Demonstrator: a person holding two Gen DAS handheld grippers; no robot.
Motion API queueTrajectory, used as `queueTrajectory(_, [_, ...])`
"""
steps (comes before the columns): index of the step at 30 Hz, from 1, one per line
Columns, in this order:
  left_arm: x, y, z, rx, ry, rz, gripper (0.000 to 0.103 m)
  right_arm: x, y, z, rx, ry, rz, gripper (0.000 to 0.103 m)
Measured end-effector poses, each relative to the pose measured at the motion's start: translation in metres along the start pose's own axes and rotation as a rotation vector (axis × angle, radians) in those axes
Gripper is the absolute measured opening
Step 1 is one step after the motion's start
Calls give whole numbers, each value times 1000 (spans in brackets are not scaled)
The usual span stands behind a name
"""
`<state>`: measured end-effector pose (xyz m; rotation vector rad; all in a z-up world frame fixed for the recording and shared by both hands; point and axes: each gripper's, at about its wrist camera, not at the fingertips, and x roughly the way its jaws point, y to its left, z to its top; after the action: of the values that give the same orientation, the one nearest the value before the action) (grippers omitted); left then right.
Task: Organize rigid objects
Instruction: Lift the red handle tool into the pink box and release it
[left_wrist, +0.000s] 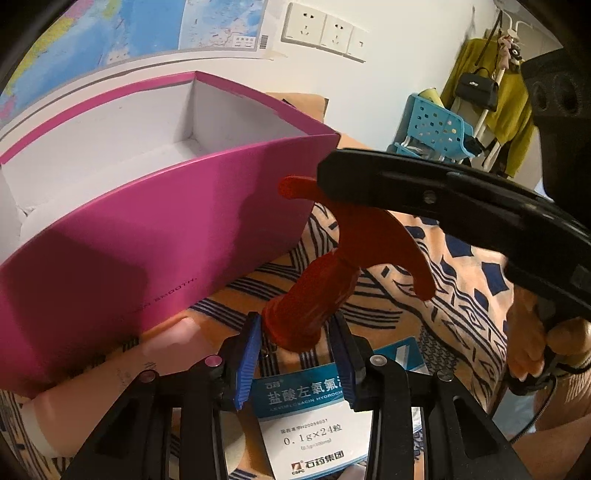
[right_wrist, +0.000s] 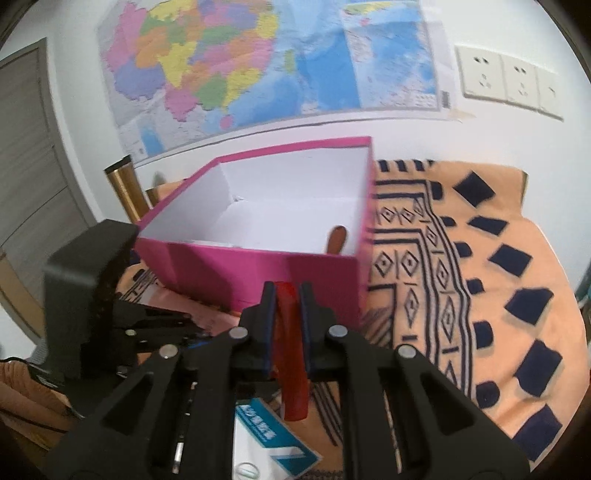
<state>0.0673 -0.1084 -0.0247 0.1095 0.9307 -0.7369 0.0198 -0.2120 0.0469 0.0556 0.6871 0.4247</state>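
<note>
Right now my left gripper (left_wrist: 295, 354) clamps the base of the red spray nozzle (left_wrist: 332, 266), while my right gripper (right_wrist: 288, 314) is shut on its thin trigger. Below the nozzle lies a blue-and-white medicine box (left_wrist: 314, 424) on the orange patterned cloth (right_wrist: 480, 258). Just beyond stands the open pink box (right_wrist: 258, 269), white inside, with a map (right_wrist: 258, 66) on the wall behind.

A white wall (right_wrist: 480, 22) carries a coloured map (right_wrist: 258, 62) and a row of sockets (right_wrist: 509, 79). A grey door (right_wrist: 26, 166) stands left; a blue chair (left_wrist: 434, 127) and coat rack (left_wrist: 495, 74) stand right.
</note>
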Motion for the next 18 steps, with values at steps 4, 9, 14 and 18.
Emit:
queueTrajectory(4, [2, 9, -1, -34, 1, -17, 37, 5, 15, 6, -50, 5, 50, 14])
queueTrajectory(9, [1, 18, -4, -70, 0, -21, 35, 34, 27, -7, -70, 110, 96, 25])
queueTrajectory(14, [2, 19, -6, -75, 9, -33, 33, 45, 11, -25, 12, 122, 104, 27])
queueTrajectory(18, [2, 15, -5, -71, 9, -40, 33, 37, 4, -30, 49, 86, 107, 26])
